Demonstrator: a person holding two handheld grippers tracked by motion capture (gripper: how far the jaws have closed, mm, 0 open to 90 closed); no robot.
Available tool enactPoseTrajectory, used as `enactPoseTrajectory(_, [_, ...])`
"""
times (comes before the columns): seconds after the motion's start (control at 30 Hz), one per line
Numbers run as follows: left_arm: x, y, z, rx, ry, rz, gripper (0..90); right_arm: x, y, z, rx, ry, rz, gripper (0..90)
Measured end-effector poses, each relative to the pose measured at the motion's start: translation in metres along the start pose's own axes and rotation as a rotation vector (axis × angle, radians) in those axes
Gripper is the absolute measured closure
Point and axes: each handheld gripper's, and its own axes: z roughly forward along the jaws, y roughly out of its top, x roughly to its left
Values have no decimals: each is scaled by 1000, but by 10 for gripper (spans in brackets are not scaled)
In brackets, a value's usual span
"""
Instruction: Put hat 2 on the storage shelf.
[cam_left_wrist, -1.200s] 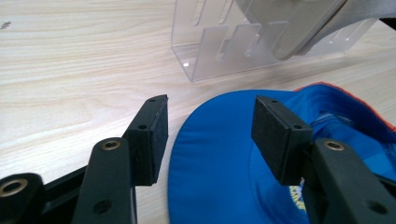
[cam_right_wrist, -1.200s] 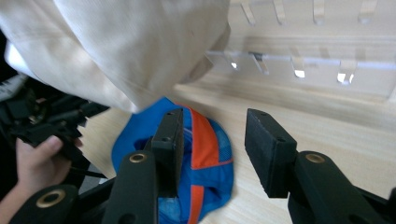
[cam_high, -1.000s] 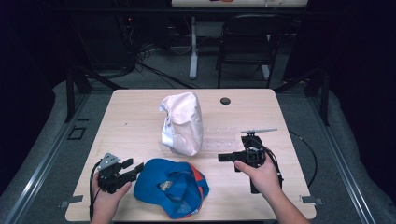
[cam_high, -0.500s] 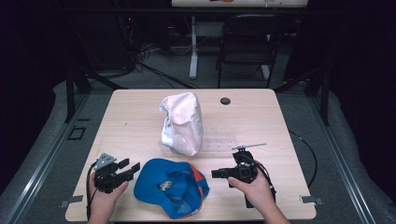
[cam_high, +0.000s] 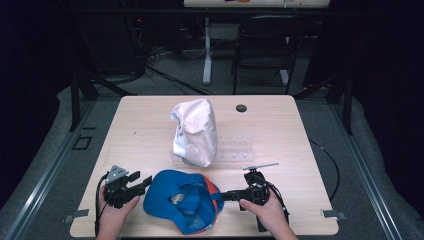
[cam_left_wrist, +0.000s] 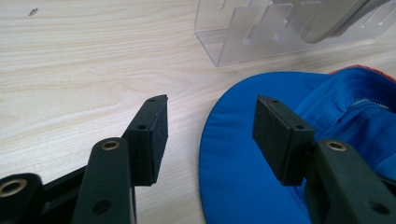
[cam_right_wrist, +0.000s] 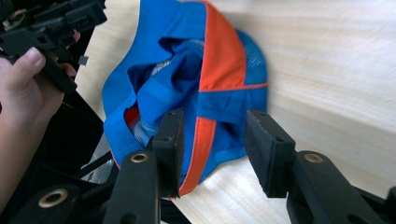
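A blue cap with orange panels lies upside down near the table's front edge. My left gripper is at its left, jaws open; in the left gripper view the edge of the blue brim lies between the open pads, and neither pad presses on it. My right gripper points left at the cap's right side. In the right gripper view its open jaws straddle the orange-trimmed rear of the cap without squeezing it. The other hand and left gripper appear beyond the cap.
A white cap stands on a clear plastic rack in the middle of the wooden table. A small black disc sits at the back. A chair and cables are on the floor behind the table.
My right gripper has come down and toward the front edge, so its jaws now reach the cap's right side. The left gripper and the cap have stayed put.
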Motion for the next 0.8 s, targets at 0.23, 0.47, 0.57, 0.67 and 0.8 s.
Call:
enactPoseTrajectory(0.23, [1,-1,0,-3,4,0,457,-1,-8,17,51,20,9,585])
enactPoseTrajectory(0.47, [2,-3,-3,-1,17,0,456,-2,-16,31,113,58,24,584])
enactPoseTrajectory(0.57, [3,-4,-6,-4,25,-3,456,-4,-18,36,131,86,46,585])
enactPoseTrajectory(0.67, [4,-5,-8,-4,32,-5,456,-4,-19,40,150,88,45,586])
enactPoseTrajectory(0.8, [6,-6,-9,-10,41,-12,456,-1,-20,44,171,120,45,595])
